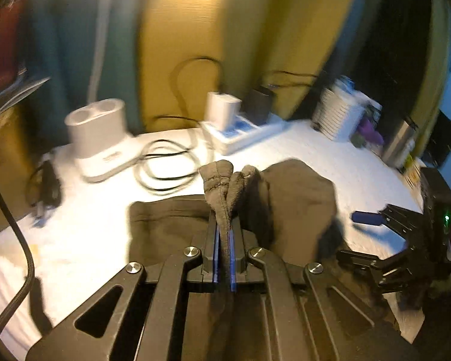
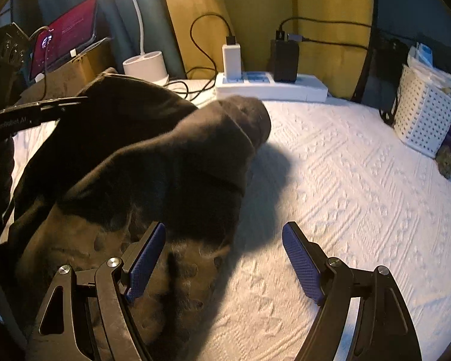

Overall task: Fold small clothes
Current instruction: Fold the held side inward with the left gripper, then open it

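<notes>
Only left view shows dark garment (image 1: 222, 210) pinched

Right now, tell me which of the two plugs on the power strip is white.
The left one: the white charger on the power strip, nearer the lamp base. The other plug, to its right, is the black adapter.

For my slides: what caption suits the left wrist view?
Left claw pinching dark cloth above the white bedspread.

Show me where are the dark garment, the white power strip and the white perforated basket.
dark garment (image 2: 153, 162), right wrist view, its raised folded part.
white power strip (image 2: 285, 91), right wrist view, its front side.
white perforated basket (image 2: 424, 117), right wrist view, its holed wall.
</notes>
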Available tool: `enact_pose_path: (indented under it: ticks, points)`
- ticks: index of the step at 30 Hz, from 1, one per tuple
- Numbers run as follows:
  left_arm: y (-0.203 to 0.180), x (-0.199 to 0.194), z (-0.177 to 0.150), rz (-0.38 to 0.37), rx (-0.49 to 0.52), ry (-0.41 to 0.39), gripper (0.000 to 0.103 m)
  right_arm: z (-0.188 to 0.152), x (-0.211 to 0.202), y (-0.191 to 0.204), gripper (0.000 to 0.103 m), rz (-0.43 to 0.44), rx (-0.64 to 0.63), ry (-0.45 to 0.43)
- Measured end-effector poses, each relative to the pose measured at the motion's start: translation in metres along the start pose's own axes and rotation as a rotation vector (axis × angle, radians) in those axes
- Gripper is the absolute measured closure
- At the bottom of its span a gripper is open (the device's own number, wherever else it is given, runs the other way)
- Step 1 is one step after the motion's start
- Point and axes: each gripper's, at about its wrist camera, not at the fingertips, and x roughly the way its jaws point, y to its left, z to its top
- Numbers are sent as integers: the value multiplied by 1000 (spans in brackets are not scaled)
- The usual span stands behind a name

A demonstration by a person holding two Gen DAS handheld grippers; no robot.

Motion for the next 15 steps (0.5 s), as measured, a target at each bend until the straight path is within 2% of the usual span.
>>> enact_pose_path:
  ticks: [5,9,12,15]
  points:
    - [37,15,-17,81,-76,56,99,11,12,4,22,-12,-24,0]
    - [56,25,-26,45,-146,82,98,15,20,3,22,3,-6,20]
    - [55,21,-24,35,-135,64,98,20,15,-2,22,22,12,15]
    - [53,19,-23,31,-119,57,98,31,8,-14,22,78,70,1]
